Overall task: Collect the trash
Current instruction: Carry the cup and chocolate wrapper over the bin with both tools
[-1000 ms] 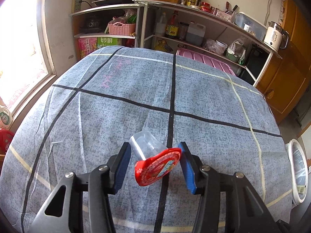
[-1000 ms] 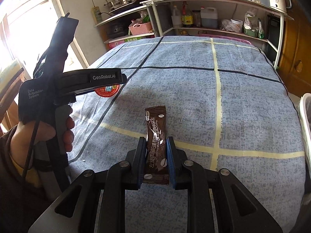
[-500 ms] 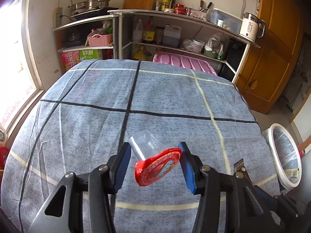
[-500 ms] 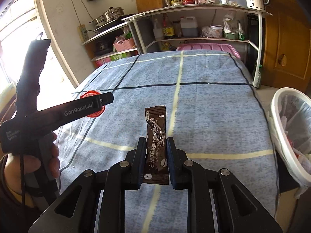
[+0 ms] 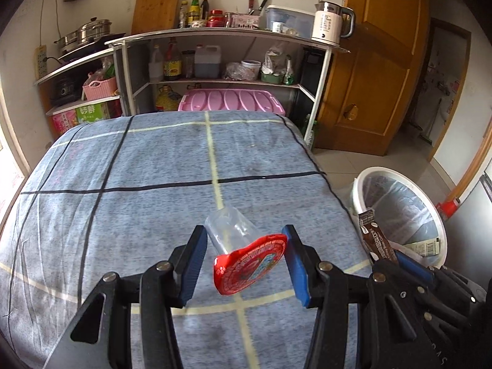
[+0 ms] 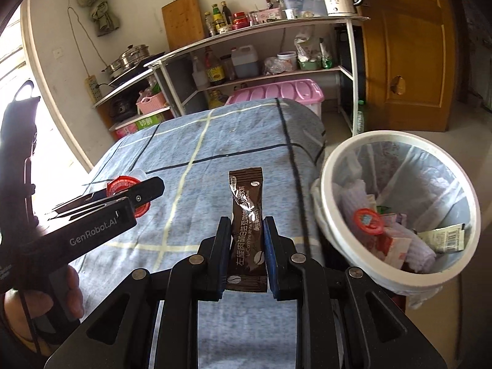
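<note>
My left gripper is shut on a clear plastic cup with a red foil lid and holds it above the blue-grey tablecloth. The cup's red lid also shows in the right wrist view. My right gripper is shut on a brown coffee sachet, which stands upright between the pads near the table's right edge. The sachet also shows in the left wrist view. A white trash bin with a plastic liner stands on the floor to the right of the table and holds several wrappers.
A metal shelf rack with bottles, jars and a kettle stands behind the table. A pink plastic box sits under it. A wooden door is at the right. A window is at the left.
Both grippers have swung to the right with their loads. The trash bin has come into fuller view and is now close to the right gripper.
</note>
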Demonstrator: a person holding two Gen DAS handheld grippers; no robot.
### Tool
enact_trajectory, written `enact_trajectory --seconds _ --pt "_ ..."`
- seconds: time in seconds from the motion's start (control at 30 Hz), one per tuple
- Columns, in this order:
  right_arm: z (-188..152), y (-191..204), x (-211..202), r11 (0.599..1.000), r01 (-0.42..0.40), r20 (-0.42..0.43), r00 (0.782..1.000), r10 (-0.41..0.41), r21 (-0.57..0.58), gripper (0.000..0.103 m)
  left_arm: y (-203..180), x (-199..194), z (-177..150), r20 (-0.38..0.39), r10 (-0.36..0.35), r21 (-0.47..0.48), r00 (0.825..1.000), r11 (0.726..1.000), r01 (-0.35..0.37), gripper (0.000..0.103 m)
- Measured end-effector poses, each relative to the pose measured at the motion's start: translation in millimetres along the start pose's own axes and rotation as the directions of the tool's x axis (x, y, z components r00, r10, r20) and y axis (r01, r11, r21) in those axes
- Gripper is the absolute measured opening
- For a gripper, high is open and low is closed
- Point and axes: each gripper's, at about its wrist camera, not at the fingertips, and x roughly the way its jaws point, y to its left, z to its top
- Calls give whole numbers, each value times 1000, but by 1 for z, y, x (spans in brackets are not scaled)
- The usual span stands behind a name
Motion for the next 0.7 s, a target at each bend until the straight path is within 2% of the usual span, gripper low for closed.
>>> enact_trajectory --seconds 0.37,0.47,0.53,0.7 --pt "8 -76 -31 992 98 34 994 -101 80 22 -86 11 6 -26 -119 108 993 987 121 52" --pt "11 -96 -35 987 129 27 991 -133 96 22 -109 13 7 -25 -143 147 989 978 145 52" --pt "12 -108 -35 983 154 16 988 -156 101 22 -124 18 7 -48 -178 150 983 972 183 52" --pt "13 -138 -33 970 206 -11 978 -206 126 22 -157 30 4 -78 -210 179 975 959 221 52"
